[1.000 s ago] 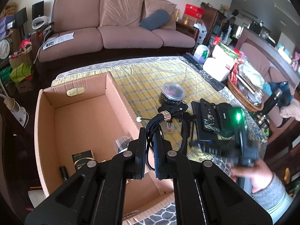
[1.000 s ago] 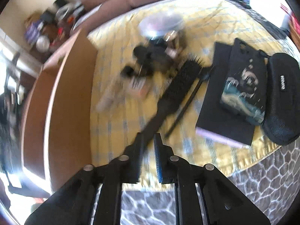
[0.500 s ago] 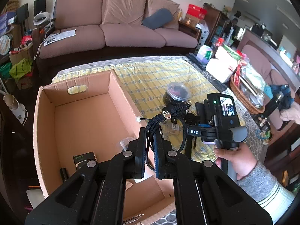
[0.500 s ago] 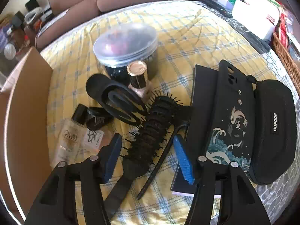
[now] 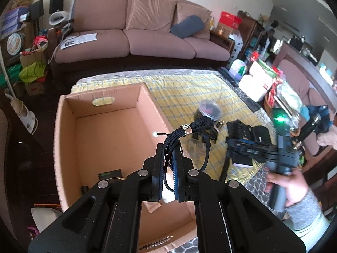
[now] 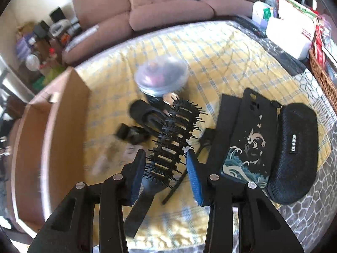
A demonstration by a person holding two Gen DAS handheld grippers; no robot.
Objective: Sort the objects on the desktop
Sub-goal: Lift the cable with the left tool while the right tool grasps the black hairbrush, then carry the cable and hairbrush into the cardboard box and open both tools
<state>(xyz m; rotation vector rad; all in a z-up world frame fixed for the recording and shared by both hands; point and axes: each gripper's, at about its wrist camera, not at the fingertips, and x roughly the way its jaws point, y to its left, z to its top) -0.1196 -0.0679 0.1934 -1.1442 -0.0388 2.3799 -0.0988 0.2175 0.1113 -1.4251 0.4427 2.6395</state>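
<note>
Partly hidden: hairbrush (image 6: 168, 147) handle | cord bundle (image 5: 187, 132) pinched | background blurred

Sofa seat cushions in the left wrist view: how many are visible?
3. They lie side by side on the sofa behind the table: left cushion, middle cushion, right cushion. None seems hidden.

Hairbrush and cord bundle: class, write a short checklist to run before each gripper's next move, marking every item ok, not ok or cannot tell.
1. Left gripper clamps the cord bundle: ok.
2. Bundle hangs over the cardboard box: cannot tell.
3. Box has bare floor: ok.
4. Right gripper open: ok.
5. Hairbrush sits between its pads: ok.
6. Comb clear of the grasp: not ok.
</note>
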